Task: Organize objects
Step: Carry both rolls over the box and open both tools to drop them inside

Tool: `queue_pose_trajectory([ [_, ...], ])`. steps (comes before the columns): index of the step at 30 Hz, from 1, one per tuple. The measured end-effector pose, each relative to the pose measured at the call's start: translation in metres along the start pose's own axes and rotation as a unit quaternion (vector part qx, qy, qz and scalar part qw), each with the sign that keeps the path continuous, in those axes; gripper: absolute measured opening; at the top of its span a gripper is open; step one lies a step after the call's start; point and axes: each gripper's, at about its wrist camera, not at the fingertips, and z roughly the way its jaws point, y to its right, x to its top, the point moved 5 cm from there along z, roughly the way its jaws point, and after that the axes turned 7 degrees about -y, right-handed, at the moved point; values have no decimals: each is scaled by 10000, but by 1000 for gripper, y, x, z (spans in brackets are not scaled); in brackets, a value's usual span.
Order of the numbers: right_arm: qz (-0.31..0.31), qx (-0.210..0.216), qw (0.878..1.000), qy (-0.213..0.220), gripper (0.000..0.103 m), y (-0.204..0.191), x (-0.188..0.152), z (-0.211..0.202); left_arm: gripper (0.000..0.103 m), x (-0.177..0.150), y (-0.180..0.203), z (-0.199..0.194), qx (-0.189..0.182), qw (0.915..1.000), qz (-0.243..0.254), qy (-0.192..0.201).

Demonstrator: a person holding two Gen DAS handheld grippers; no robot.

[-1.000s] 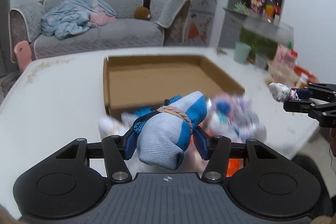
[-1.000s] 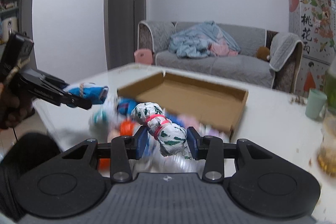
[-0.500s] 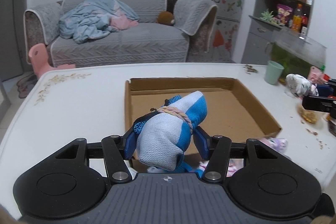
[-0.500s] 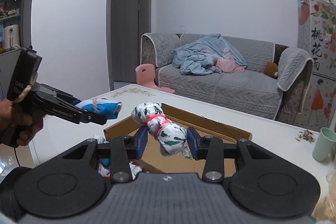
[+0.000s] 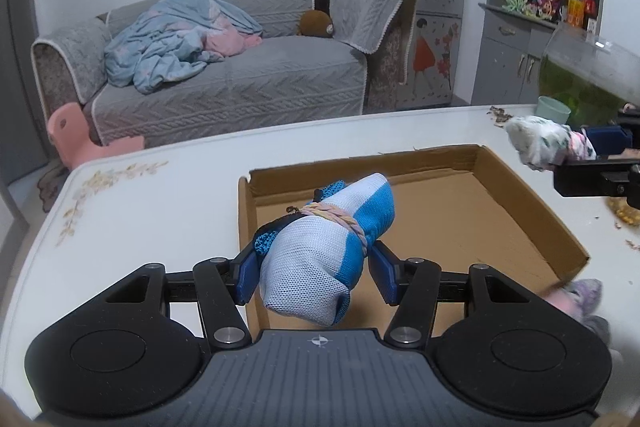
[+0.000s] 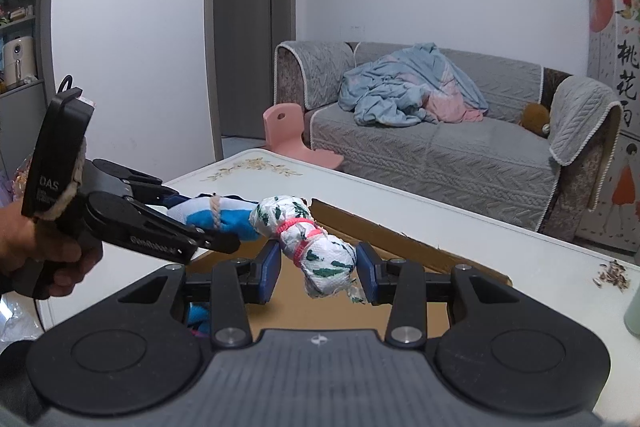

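A blue-and-white rolled sock bundle (image 5: 320, 247) tied with a rubber band is clamped in my left gripper (image 5: 314, 267), which is shut on it above the near left corner of an open cardboard box (image 5: 460, 203). My right gripper (image 6: 318, 267) is shut on a white bundle with green leaf print and a pink band (image 6: 316, 251), held over the box's near edge (image 6: 400, 239). In the left wrist view this white bundle (image 5: 544, 145) hangs at the box's right side. The two bundles are close together in the right wrist view, where the left gripper (image 6: 208, 223) shows with a hand on it.
The box lies on a white table (image 5: 160, 211). Another pale bundle (image 5: 580, 297) lies by the box's near right corner. A green cup (image 5: 554, 111), a clear tank (image 5: 588, 75) and scattered husks (image 5: 498, 115) stand at the table's far right. A sofa is beyond.
Both grippers have carried their bundles forward from over the pile of bundles to over the box. The pile has dropped out of view below, and the box now fills more of both views.
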Motion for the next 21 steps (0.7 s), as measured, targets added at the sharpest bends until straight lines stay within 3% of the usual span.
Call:
queue_pose_trajectory([
  [5,-27,-75,9997,-217,38,5,12,29,63,18,1,28,66,9997,207,-69],
  [13,23,-566,9954,-767,38,20,7,82,63,26,-1,76,223,9980,459,-376],
  [21,308,-489,9915,-1165,38,28,-2,107,63,22,-5,99,141,9957,699,-586],
])
